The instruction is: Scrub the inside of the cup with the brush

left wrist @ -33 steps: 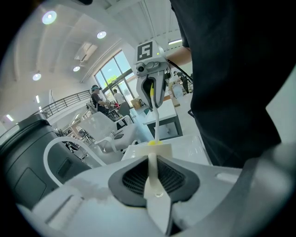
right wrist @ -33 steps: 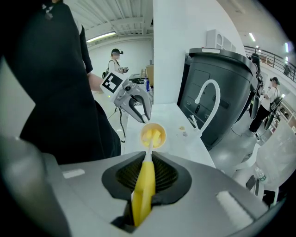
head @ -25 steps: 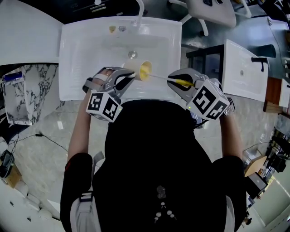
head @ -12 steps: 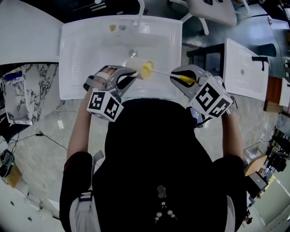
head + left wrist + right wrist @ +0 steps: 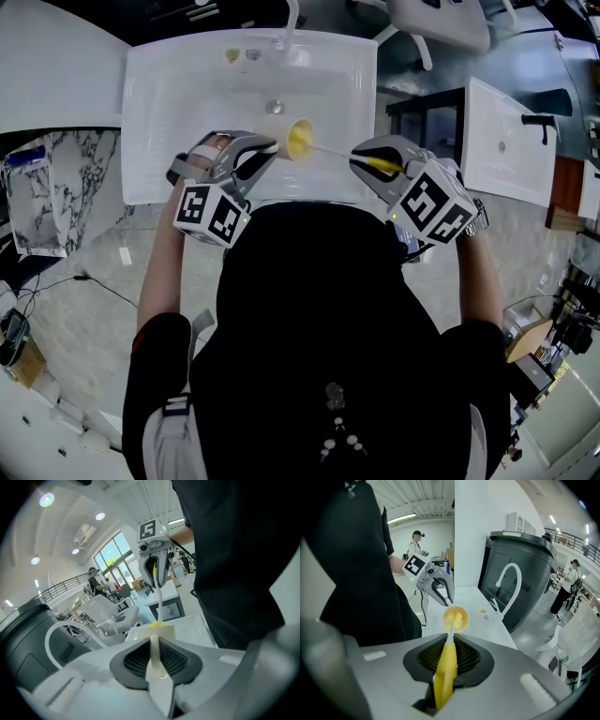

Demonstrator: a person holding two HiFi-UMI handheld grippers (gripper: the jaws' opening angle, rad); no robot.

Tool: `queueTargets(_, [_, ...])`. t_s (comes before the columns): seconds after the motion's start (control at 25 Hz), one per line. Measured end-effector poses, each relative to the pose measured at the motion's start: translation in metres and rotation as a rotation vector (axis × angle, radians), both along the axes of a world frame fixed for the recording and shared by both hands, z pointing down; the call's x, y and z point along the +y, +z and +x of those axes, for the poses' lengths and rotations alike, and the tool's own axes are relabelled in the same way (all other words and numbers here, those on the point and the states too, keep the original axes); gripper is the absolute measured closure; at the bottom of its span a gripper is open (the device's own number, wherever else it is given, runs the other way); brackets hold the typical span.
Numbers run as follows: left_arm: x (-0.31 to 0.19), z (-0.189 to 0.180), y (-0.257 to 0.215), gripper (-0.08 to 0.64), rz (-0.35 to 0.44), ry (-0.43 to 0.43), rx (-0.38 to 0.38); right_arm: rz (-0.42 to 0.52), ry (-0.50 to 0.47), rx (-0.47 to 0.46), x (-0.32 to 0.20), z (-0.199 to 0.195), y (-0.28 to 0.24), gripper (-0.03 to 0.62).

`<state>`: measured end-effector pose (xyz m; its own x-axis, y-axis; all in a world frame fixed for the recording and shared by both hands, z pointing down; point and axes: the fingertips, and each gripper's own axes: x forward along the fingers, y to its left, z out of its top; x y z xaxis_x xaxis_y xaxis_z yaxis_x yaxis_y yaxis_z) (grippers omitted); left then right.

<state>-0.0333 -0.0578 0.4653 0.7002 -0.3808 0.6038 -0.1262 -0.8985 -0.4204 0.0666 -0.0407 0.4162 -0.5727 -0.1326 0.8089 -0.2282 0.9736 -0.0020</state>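
A small white cup (image 5: pixel 298 141) lies on its side over the white sink (image 5: pixel 169 103), mouth toward the right. My left gripper (image 5: pixel 265 150) is shut on the cup's wall, which shows as a thin white edge (image 5: pixel 154 654) between the pads. My right gripper (image 5: pixel 366 161) is shut on the brush's yellow handle (image 5: pixel 445 672). The brush's thin white stem (image 5: pixel 326 151) runs into the cup's mouth. In the right gripper view the yellow brush head sits inside the cup (image 5: pixel 456 618), with the left gripper (image 5: pixel 436 585) just behind it. The right gripper (image 5: pixel 154 566) faces the left gripper view.
The sink's drain (image 5: pixel 275 108) and faucet (image 5: pixel 289 23) lie beyond the cup. A marble counter (image 5: pixel 56 187) is at the left, and a second white basin (image 5: pixel 506 141) at the right. The person's dark torso (image 5: pixel 319 328) fills the lower middle.
The left gripper and cup have shifted slightly up and left. The right gripper with the brush has moved a little, with the brush head staying in the cup's mouth.
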Motion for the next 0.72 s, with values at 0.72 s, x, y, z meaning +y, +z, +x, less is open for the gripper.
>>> queueTargets(0.72, [0.003, 0.007, 0.004, 0.504, 0.019, 0.041, -0.016, 0.004, 0.031, -0.021, -0.008, 0.002, -0.003, 0.551])
